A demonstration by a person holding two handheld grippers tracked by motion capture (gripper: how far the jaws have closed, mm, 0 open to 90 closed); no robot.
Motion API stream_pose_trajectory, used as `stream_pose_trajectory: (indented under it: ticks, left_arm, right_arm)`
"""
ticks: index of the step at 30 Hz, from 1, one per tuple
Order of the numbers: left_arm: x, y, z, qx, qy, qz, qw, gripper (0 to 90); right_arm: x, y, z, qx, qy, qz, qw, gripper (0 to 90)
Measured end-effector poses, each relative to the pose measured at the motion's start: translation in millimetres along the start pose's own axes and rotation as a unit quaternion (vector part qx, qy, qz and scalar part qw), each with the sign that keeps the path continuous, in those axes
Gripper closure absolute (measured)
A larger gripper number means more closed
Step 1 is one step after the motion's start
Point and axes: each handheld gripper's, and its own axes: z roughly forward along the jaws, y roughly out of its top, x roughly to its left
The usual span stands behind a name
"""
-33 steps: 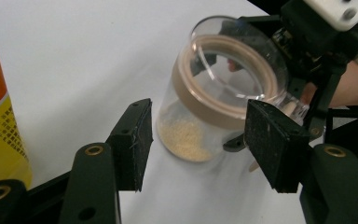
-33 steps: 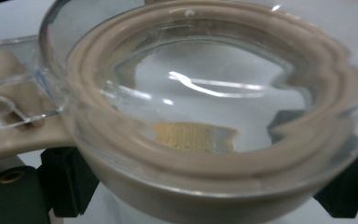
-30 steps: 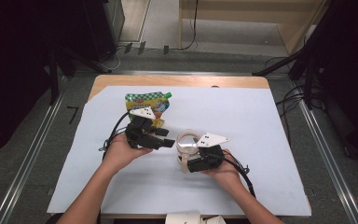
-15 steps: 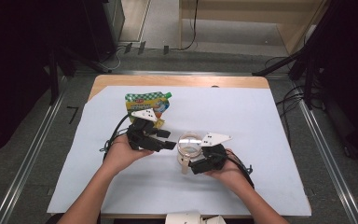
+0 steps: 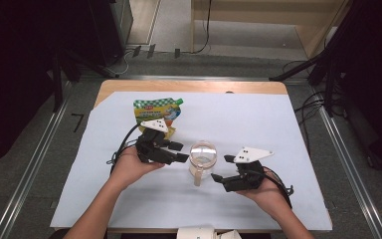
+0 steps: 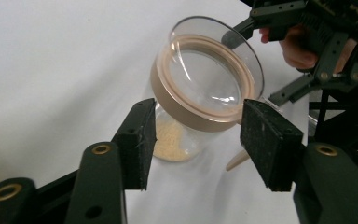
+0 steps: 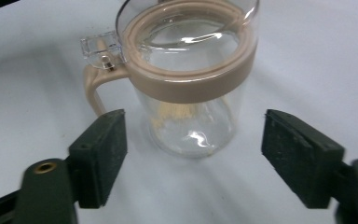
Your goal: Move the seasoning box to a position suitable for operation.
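Note:
A clear jar [image 5: 202, 158] with a tan lid ring and tan handle stands upright mid-table, a little tan stuff in its bottom [image 6: 170, 140]. My left gripper [image 5: 179, 152] points at it from the left. Its jaws have just been closing a little and stand open [image 6: 204, 140], with the jar just past the tips, untouched. My right gripper [image 5: 221, 168] is off to the jar's right, apart from it. Its jaws have also just been closing and are open [image 7: 209, 154], with nothing between them. The jar [image 7: 189, 79] stands ahead of it, handle to the left.
A green and yellow spouted pouch [image 5: 156, 112] lies flat behind the left hand. A white sheet [image 5: 288, 134] covers the wooden table [image 5: 189, 86]. Cables trail from both grippers. A white device [image 5: 196, 233] sits at the near edge.
The right gripper has drawn back from the jar toward the right and near side. The left gripper and the jar have stayed in place.

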Motion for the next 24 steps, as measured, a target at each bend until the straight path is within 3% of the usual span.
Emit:
stream_pose_trajectory:
  ticks: [2,4,7,9,10,12,15,19,24]
  left_arm:
    - [-0.1,-0.2,-0.4,0.002,-0.006,0.001,1.0,54.0]
    - [-1.7,-0.7,-0.8,0.007,-0.022,-0.009,0.9997,57.9]
    - [-3.2,-1.9,-0.8,0.018,-0.026,-0.007,0.9995,68.7]
    - [-3.4,-2.1,-0.9,0.017,-0.026,-0.006,0.9995,70.7]
    - [-3.6,-2.3,-1.0,0.017,-0.03,-0.008,0.9994,78.4]
    - [-4.6,-2.8,0.4,0.012,-0.039,-0.005,0.9992,82.5]
    - [-5.6,-4.9,3.0,0.018,-0.038,0.006,0.9991,86.5]
    - [-5.5,-7.7,5.5,0.025,-0.034,0.009,0.9991,88.6]
    - [-7.4,-9.0,9.7,0.033,-0.035,0.014,0.9987,89.4]
  right_arm:
    - [0.9,0.2,-3.3,0.0,-0.004,0.001,1.0,27.3]
    - [2.7,1.9,-9.7,-0.001,-0.004,-0.003,1.0,40.8]
    - [3.3,7.2,-17.0,-0.011,-0.006,0.001,0.9999,57.9]
    - [3.9,8.1,-17.6,-0.01,-0.011,0.005,0.9999,61.8]
    - [4.8,10.3,-17.1,0.0,-0.026,0.01,0.9996,71.0]
    - [5.0,11.3,-15.6,0.006,-0.023,0.012,0.9996,77.2]
    - [7.0,14.1,-12.2,0.033,-0.016,0.044,0.9984,88.1]
    - [10.1,15.6,-13.2,0.018,-0.019,0.031,0.9992,90.0]
    - [8.8,16.2,-14.3,0.003,-0.005,0.033,0.9994,90.0]
